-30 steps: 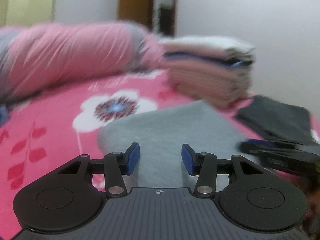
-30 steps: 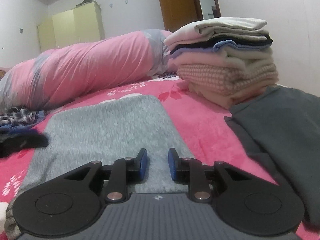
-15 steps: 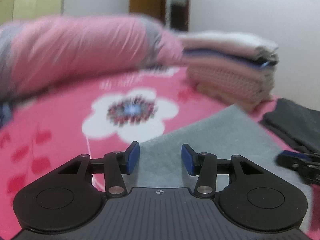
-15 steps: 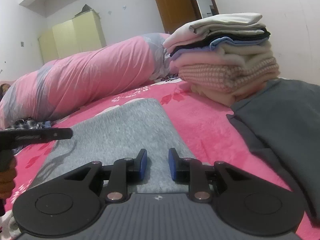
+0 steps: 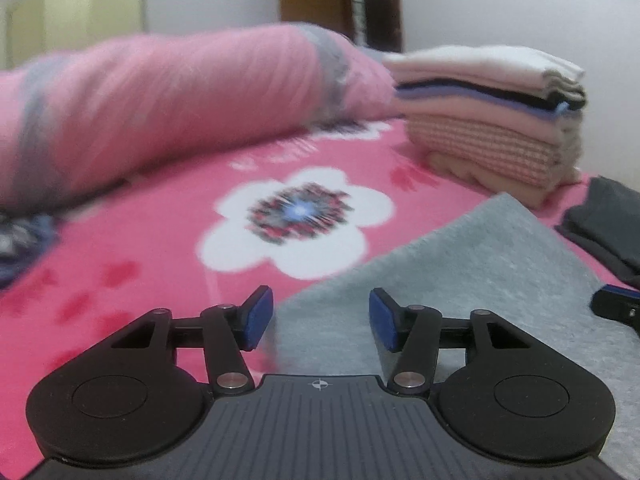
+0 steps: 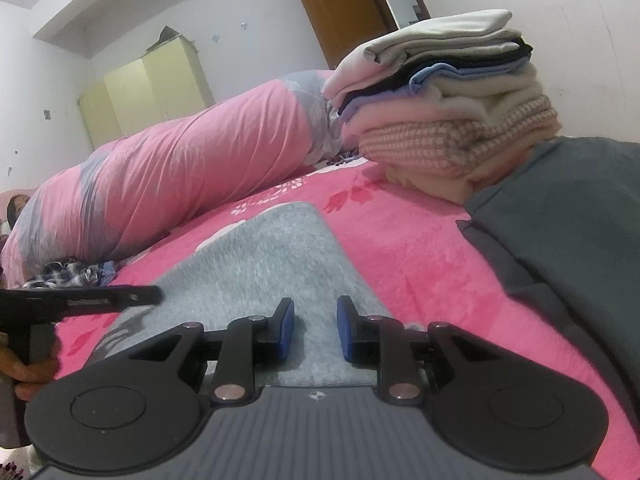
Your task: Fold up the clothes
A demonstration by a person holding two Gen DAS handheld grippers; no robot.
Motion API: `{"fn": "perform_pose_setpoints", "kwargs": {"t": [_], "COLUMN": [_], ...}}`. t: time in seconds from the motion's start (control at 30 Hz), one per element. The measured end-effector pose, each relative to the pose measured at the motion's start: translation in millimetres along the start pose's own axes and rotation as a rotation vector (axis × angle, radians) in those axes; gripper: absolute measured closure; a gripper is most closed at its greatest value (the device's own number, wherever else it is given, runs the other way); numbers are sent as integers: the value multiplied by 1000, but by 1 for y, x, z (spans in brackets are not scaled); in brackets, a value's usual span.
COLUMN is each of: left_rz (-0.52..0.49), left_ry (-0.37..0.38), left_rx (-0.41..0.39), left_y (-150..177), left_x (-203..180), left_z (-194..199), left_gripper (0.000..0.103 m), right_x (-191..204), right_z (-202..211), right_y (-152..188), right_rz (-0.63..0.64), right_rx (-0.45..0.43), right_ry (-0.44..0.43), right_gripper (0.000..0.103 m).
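Grey fleece garment [image 6: 276, 264] flat on pink bed [image 5: 160, 264]. Left hand-held gripper [image 5: 320, 320] wide, empty; right hand-held gripper [image 6: 316, 334] narrowly parted over garment edge.

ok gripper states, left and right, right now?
Left gripper: open, empty, at the grey garment's edge.
Right gripper: partly open, nothing pinched, over the garment.

1. We see a grey fuzzy garment [image 6: 276, 256] lying on a bright pink bedspread [image 5: 132, 248] – it is printed with a white flower [image 5: 298, 222] and red leaf sprigs.
2. The rolled duvet [image 6: 180, 184] is pink with grey-blue patches.
3. The folded stack [image 6: 444, 108] runs cream, black, pale blue, pink, then a pink-and-white check.
4. The cloth [image 6: 576, 240] beside it is dark grey.
5. Both grippers are black with blue pads [image 5: 256, 318] – the wardrobe [image 6: 148, 92] is pale yellow, the door [image 6: 340, 4] brown.
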State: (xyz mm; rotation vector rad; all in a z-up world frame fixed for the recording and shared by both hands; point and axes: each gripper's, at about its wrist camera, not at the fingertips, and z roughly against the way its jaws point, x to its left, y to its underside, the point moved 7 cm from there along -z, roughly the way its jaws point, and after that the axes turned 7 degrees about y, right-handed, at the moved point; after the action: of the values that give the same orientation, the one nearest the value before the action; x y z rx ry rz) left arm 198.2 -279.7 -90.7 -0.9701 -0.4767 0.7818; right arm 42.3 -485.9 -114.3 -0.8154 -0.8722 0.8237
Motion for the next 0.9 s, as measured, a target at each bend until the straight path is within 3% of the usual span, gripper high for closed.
{"fn": "perform_pose_setpoints", "kwargs": {"t": [0.1, 0.17, 0.27, 0.4, 0.63, 0.73, 0.9], "left_rz": [19, 21, -38, -106, 7, -41, -65], "left_ry": [7, 51, 105, 89, 121, 100, 90], "left_rx": [-57, -81, -52, 12, 12, -9, -29], "left_y": [0, 6, 28, 66, 74, 80, 85], "left_x": [-2, -11, -36, -58, -47, -54, -58], "left_z": [33, 55, 73, 72, 64, 68, 70], "left_gripper": [49, 49, 49, 50, 50, 50, 50], "right_x": [0, 0, 1, 2, 7, 18, 63], "right_z": [0, 0, 1, 1, -1, 2, -15], "right_y": [0, 0, 0, 0, -8, -23, -69], "right_rz": [-4, -1, 3, 9, 37, 64, 166], "right_rx": [1, 2, 2, 7, 70, 110, 74], "right_ry": [-2, 1, 6, 14, 23, 36, -1], "right_gripper": [79, 79, 79, 79, 74, 67, 62]}}
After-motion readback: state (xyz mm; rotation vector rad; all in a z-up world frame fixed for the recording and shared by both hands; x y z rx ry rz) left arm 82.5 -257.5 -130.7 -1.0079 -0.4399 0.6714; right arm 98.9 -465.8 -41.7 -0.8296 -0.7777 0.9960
